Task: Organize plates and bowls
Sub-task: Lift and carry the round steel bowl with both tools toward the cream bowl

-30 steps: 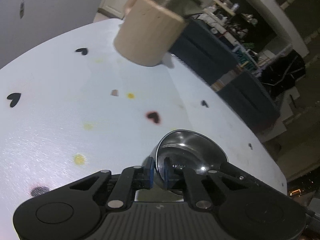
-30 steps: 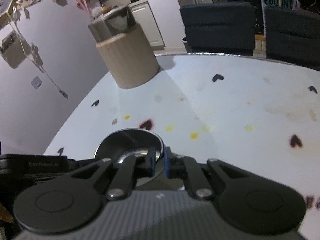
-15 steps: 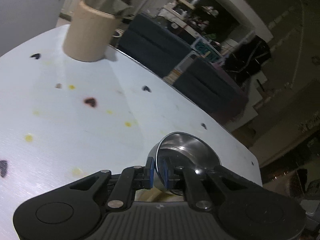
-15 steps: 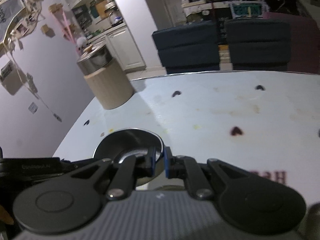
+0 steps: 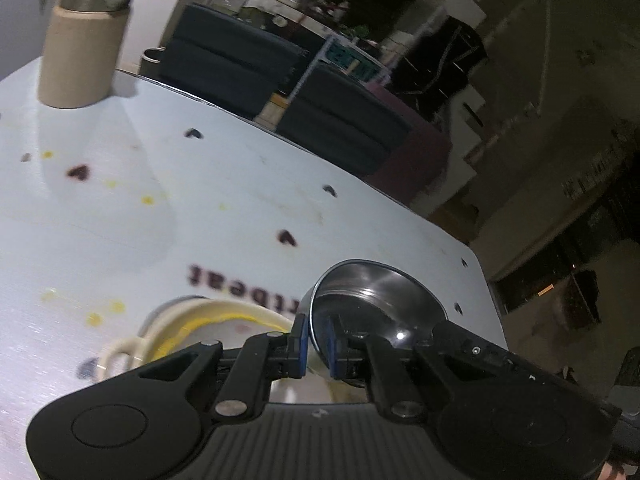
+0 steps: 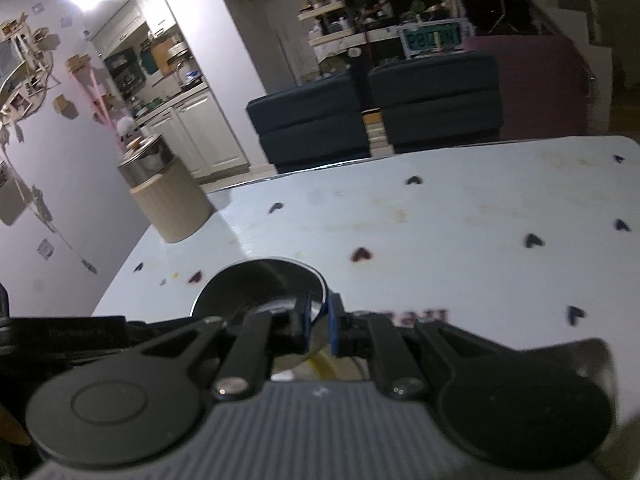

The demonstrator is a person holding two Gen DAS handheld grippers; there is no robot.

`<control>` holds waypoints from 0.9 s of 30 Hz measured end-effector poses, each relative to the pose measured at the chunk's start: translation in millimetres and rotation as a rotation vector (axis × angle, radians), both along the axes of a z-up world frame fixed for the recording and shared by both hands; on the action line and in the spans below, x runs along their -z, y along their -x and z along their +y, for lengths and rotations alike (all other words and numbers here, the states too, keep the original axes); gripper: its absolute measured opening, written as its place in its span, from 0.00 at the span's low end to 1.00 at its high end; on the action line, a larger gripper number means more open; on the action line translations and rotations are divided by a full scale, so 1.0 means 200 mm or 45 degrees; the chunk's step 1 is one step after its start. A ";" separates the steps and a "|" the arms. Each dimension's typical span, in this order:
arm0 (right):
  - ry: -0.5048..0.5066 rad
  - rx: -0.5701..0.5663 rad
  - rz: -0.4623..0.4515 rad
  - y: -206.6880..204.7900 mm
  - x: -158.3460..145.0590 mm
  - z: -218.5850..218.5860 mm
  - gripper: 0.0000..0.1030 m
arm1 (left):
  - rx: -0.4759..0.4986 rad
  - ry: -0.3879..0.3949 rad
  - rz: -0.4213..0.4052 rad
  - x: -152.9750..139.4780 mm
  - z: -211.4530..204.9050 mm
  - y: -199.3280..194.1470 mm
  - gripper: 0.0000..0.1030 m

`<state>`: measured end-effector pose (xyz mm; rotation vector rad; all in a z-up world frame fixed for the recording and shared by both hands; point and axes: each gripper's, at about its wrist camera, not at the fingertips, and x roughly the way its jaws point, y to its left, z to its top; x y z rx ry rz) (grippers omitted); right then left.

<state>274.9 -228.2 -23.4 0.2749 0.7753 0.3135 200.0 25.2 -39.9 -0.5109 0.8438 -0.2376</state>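
The white counter [image 5: 224, 184], printed with small dark hearts and dotted with yellow stains, is filling most of both views, with dark sofas and cluttered shelves sitting behind it. At its far corner a beige canister [image 5: 78, 64] with a metal pot resting in its top is standing by the wall, well apart from the work going on nearer the cameras.

A steel bowl [image 5: 376, 300] is hanging above the counter, tilted, with its shiny inside facing the left camera. Both claws appear to be sharing this one bowl. The left claw [image 5: 316, 344] is pinching the rim with its blue pads pressed nearly together on the thin metal. The right claw [image 6: 318, 326] is doing the same on what looks like the opposite side of the rim, where the bowl [image 6: 260, 288] is showing its dark hollow.

Just below the bowl in the left view, a cream dish with a yellow band [image 5: 208, 320] is lying on the counter, partly hidden behind the claw; a looped handle is sticking out at its near left. A sliver of yellow is also peeking out under the right claw.

Judging from this, the sorting is somewhere in the middle: the bowl is in the air and not yet set down, and the cream dish looks like a likely place for it. How many other pieces are waiting cannot be told from here.
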 end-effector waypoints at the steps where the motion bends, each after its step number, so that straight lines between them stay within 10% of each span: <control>1: -0.001 0.010 -0.001 0.02 0.00 -0.03 0.11 | 0.017 -0.003 -0.001 0.00 -0.04 0.00 0.10; 27: -0.028 0.284 0.018 0.19 0.08 -0.54 0.10 | 0.350 -0.056 0.116 0.24 -0.68 -0.07 0.13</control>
